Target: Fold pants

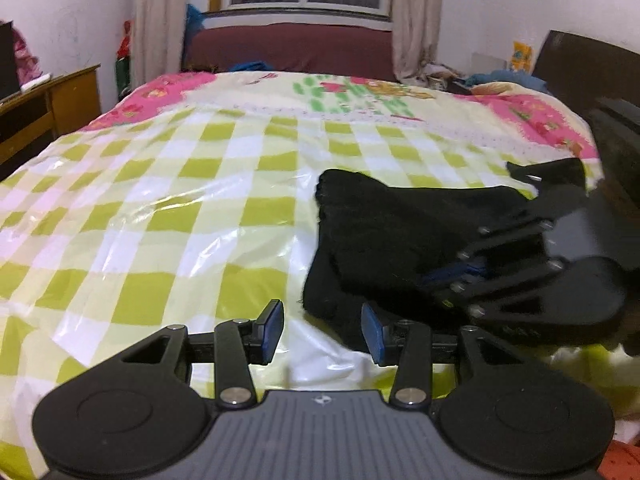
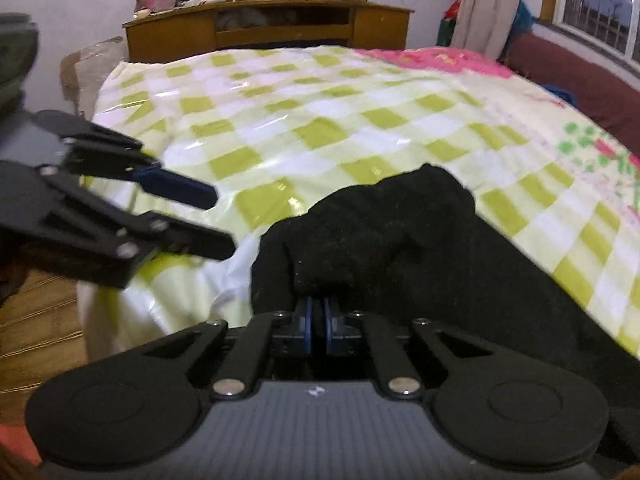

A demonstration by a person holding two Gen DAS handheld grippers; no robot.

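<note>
Black pants [image 1: 380,232] lie bunched on the green-checked bed cover [image 1: 160,200], toward its near right side. My left gripper [image 1: 322,320] is open, its blue pads [image 1: 276,320] on either side of the pants' near corner without pressing on it. My right gripper [image 1: 460,276] reaches in from the right with its tips buried in the fabric. In the right wrist view, the right gripper [image 2: 318,308] is shut on a raised fold of the pants [image 2: 420,240]. The left gripper [image 2: 220,220] hangs open at the left, over the bed's edge [image 2: 120,280].
A clear plastic sheet covers the bed cover [image 2: 320,100]. A wooden desk [image 1: 60,92] stands to the left, and a cluttered wooden cabinet [image 2: 260,28] beyond the bed. A maroon sofa [image 1: 288,44] sits under the window. Dark headboard [image 1: 580,60] at right. Wood floor [image 2: 36,320].
</note>
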